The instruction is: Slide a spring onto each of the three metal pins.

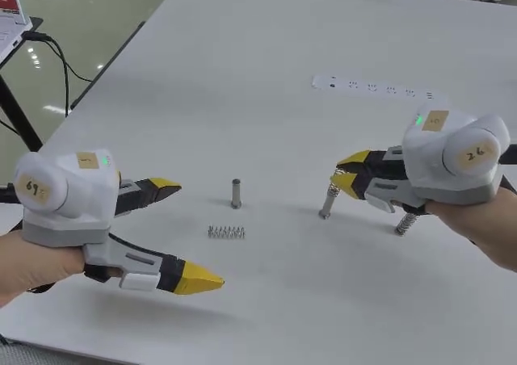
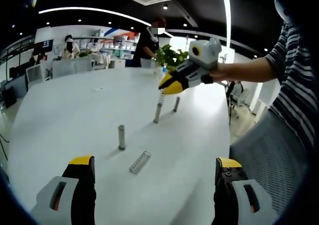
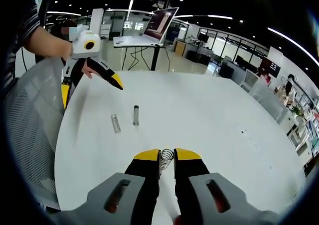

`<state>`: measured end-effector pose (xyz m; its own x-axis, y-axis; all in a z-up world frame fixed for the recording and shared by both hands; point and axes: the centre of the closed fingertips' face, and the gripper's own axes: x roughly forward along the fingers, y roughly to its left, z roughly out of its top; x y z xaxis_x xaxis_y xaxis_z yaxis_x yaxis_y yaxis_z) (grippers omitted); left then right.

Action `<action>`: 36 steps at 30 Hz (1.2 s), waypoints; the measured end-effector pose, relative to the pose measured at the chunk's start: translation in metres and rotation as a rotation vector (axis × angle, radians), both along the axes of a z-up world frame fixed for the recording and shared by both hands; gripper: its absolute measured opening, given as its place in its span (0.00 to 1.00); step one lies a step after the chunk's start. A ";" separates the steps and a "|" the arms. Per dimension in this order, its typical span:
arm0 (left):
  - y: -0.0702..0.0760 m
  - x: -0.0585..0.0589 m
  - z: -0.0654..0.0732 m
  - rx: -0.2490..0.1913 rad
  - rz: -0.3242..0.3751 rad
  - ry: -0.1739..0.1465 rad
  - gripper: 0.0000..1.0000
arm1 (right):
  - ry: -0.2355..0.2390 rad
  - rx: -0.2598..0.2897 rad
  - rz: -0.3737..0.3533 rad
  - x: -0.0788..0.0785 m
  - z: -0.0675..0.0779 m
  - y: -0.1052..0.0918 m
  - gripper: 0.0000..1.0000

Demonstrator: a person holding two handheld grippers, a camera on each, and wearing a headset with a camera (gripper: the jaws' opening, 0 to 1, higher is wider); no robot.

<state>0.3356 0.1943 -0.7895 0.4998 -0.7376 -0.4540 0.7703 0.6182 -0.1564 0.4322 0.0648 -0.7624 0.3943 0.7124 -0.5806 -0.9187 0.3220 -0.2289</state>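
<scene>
My right gripper is shut on a spring that sits over the top of a leaning metal pin. Just right of it stands a second pin wearing a spring. A bare pin stands upright mid-table. A loose spring lies flat in front of the bare pin. My left gripper is open, holds nothing, and hovers left of the loose spring.
A white power strip lies farther back on the white table. A laptop on a stand with a black cable sits beyond the left edge. People and chairs stand in the background of the left gripper view.
</scene>
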 end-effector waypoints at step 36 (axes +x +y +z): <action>0.000 -0.002 0.000 -0.007 0.006 0.006 0.98 | 0.085 -0.116 -0.018 -0.007 -0.056 -0.015 0.08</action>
<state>0.3331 0.1944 -0.7891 0.5016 -0.7377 -0.4519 0.7653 0.6219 -0.1657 0.4255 0.0501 -0.8183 0.3522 0.6318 -0.6905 -0.9307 0.3143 -0.1871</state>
